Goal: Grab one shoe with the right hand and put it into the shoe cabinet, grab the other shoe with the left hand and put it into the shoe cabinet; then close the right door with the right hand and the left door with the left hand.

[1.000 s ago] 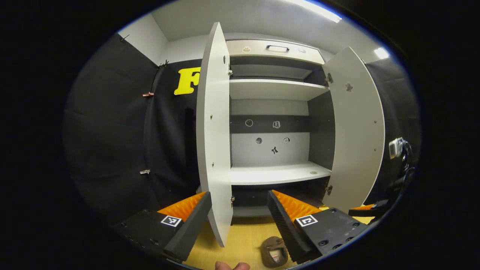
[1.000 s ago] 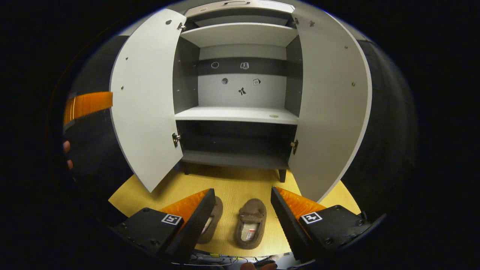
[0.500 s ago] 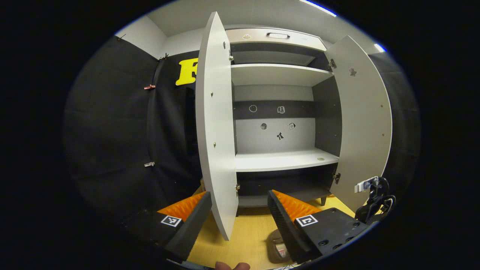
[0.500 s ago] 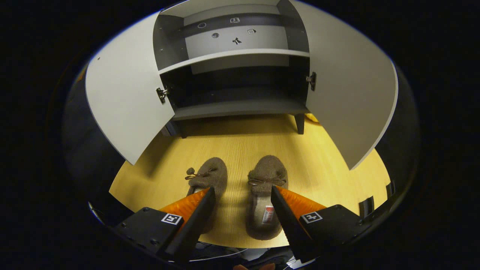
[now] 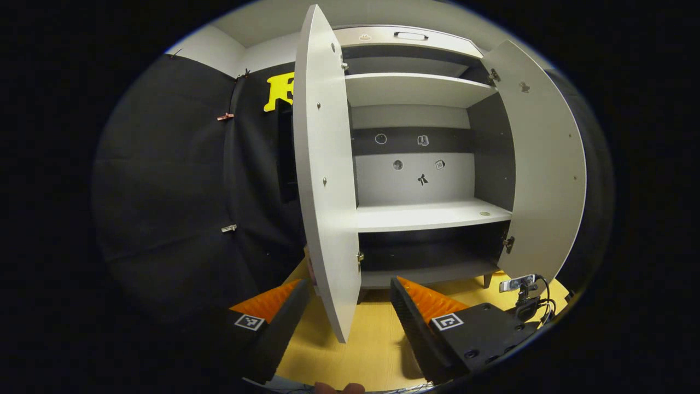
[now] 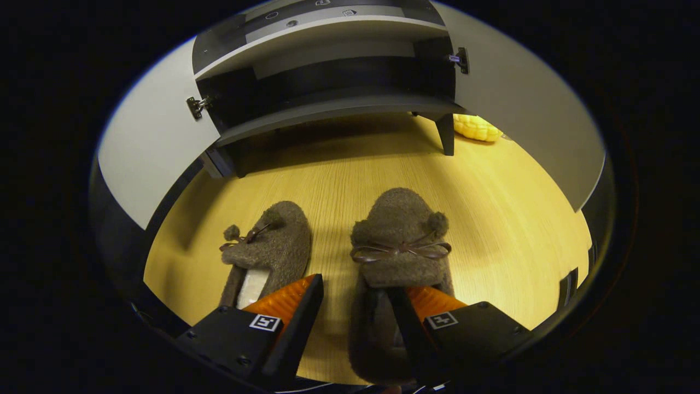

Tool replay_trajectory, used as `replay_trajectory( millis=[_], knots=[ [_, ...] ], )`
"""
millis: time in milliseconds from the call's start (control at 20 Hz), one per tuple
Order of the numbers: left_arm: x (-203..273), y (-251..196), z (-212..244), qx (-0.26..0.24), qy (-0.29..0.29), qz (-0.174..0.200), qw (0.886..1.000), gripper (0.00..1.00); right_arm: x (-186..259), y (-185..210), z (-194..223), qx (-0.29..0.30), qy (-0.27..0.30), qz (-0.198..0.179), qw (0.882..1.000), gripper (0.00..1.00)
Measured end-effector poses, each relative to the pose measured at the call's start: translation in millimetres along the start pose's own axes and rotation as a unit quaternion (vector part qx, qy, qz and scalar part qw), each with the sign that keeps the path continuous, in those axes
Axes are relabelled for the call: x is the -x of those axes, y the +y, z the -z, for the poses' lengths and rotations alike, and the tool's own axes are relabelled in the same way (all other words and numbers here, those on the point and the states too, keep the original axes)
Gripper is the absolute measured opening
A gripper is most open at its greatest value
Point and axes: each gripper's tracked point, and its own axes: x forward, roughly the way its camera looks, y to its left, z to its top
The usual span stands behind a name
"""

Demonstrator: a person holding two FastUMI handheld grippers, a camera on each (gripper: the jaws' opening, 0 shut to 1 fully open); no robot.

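Two brown fuzzy slippers lie side by side on the wooden floor in the right gripper view. My right gripper (image 6: 354, 298) is low over the right slipper (image 6: 402, 235), which has a bow. It stands open. Its right finger (image 6: 407, 320) dips into the slipper's opening and its left finger (image 6: 298, 312) sits outside the slipper's left wall. The left slipper (image 6: 270, 246) lies apart, to the left. The shoe cabinet (image 5: 426, 213) stands ahead with both doors wide open. My left gripper (image 5: 347, 306) hangs open and empty before the left door's edge (image 5: 328, 191).
The cabinet's dark bottom shelf (image 6: 328, 106) sits just above the floor, on short legs (image 6: 445, 134). A yellow corn-like object (image 6: 478, 127) lies behind the right leg. The right door (image 5: 547, 164) swings far out. A small camera device with cables (image 5: 522, 290) shows low right in the left gripper view.
My right gripper has dropped and tilted down onto the right slipper, its fingers now straddling one side wall. The left gripper view has shifted slightly; the slipper has slid out of it.
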Motion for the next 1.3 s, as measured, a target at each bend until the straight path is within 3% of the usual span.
replay_trajectory(
  millis=[150, 200, 250, 400, 700, 1300],
  knots=[
    [-2.0, 4.6, 9.5, -0.009, 0.016, -0.014, 1.0, 0.93, -16.9, -4.3, -14.8, -0.001, -0.031, 0.025, 0.999, 0.69],
    [-2.1, 5.2, 11.8, -0.011, 0.019, -0.017, 1.0, 0.93, -21.7, -7.8, -16.8, -0.001, -0.037, 0.033, 0.999, 0.55],
    [-2.7, 5.3, 12.3, -0.012, 0.021, -0.019, 1.0, 0.93, -23.4, -10.3, -19.2, -0.001, -0.041, 0.033, 0.999, 0.57],
    [-4.6, 2.0, 12.6, -0.013, 0.02, -0.019, 1.0, 0.94, -22.2, -13.4, -25.6, 0.0, -0.047, 0.027, 0.999, 0.17],
    [-3.6, -6.6, 12.9, -0.013, 0.017, -0.01, 1.0, 0.96, 12.4, -14.9, -55.2, 0.014, -0.066, 0.007, 0.998, 0.16],
    [7.1, -16.7, 23.3, -0.003, 0.025, -0.012, 1.0, 0.96, 140.3, 25.4, -202.4, 0.016, -0.153, -0.059, 0.986, 0.16]
  ],
)
